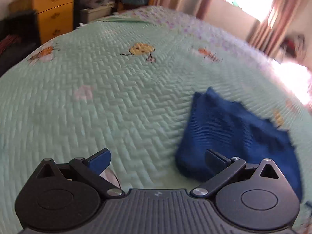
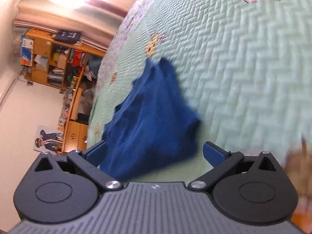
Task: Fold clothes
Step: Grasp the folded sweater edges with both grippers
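Observation:
A dark blue ribbed garment (image 1: pixel 234 134) lies bunched on the mint-green quilted bedspread (image 1: pixel 117 101). In the left wrist view it sits at the lower right, partly behind the right finger. My left gripper (image 1: pixel 157 159) is open and empty, just left of the cloth. In the right wrist view the same blue garment (image 2: pixel 152 120) lies between and ahead of the fingers, covering part of the left finger. My right gripper (image 2: pixel 154 154) is open, jaws wide on either side of the cloth, not closed on it.
The bedspread (image 2: pixel 243 68) carries printed bees and flowers. An orange wooden dresser (image 1: pixel 54 17) and cluttered shelves (image 2: pixel 52 58) stand beyond the bed's edge. Pink curtains (image 1: pixel 273 19) hang by a bright window. A brown blurred object (image 2: pixel 300 167) shows at the right wrist view's right edge.

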Motion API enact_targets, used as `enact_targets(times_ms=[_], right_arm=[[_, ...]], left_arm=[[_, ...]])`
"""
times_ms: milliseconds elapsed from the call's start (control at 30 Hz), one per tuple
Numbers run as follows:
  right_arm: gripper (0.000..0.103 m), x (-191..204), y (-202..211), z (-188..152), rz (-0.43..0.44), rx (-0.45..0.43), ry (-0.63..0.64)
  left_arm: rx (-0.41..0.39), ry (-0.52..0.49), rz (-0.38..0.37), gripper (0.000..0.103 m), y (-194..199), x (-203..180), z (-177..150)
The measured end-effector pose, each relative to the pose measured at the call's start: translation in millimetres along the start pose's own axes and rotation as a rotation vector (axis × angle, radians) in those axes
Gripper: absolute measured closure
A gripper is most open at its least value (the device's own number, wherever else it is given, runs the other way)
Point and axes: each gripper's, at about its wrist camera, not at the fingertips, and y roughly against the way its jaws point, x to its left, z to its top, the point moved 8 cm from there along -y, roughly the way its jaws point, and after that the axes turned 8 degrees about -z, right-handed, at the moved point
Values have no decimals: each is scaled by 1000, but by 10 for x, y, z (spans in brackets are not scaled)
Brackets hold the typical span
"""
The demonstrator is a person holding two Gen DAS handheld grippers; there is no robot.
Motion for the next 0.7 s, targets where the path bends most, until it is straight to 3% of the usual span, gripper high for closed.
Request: enact_targets(times_ms=[67,300,467,600,700], right_arm=[[0,-64,-172,231,2,2,13],[0,-106,-513,661,39,94,100],[0,31,-653,695,39,178,198],[0,113,-770,669,77,233,229],[0,200,-838,605,117,262,255]], left_arm=[[53,2,-19,7,-288,63,132],[100,67,-221,4,-892,-68,338],[147,-16,-281,1,-1138,-321,384],[199,-5,-412,1,-1195,-515,393],[241,37,-556,1,-1252,-649,368]])
